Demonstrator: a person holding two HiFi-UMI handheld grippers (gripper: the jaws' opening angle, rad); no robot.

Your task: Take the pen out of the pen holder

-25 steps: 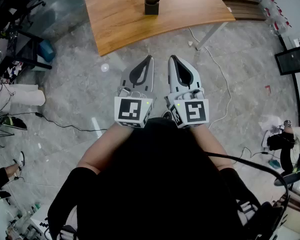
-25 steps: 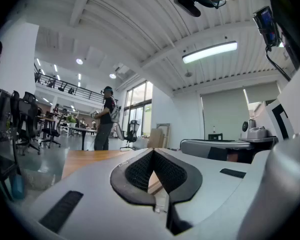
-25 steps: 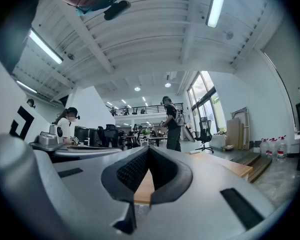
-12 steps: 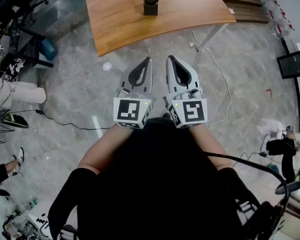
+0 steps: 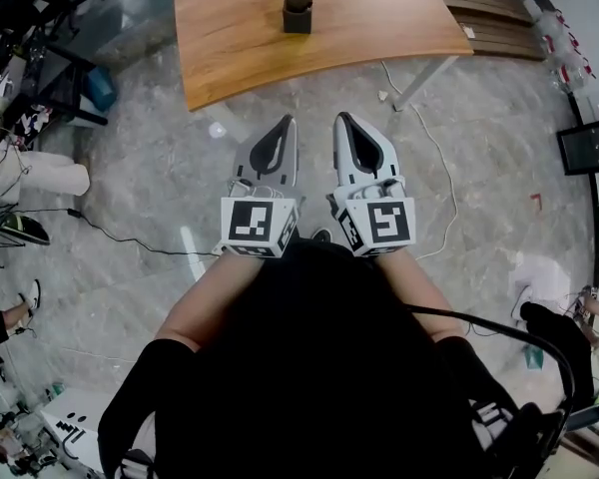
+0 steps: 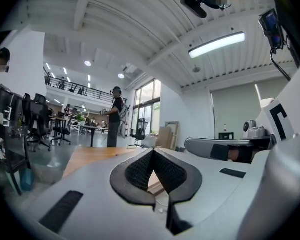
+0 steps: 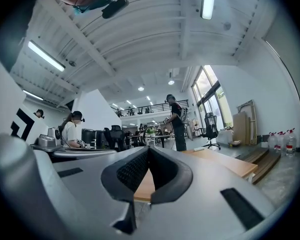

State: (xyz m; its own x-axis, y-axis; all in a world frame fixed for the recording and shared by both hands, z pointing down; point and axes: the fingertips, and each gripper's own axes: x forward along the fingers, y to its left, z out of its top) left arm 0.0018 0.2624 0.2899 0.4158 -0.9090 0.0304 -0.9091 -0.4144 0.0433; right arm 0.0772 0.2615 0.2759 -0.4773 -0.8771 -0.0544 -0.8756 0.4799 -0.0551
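Wooden counter (image 5: 240, 48) ahead bears the pen holder (image 5: 298, 10), untouched; left hand-held gripper (image 5: 287, 121) and right hand-held gripper (image 5: 341, 119), both closed empty, hang well short.

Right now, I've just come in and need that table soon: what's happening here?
A person stands back from the wooden table, holding the left hand-held gripper and right hand-held gripper close to the body. Both are shut and empty. The pen holder stands on the table, well ahead of them, not yet reached.

No legible txt, labels or nos. anywhere in view.
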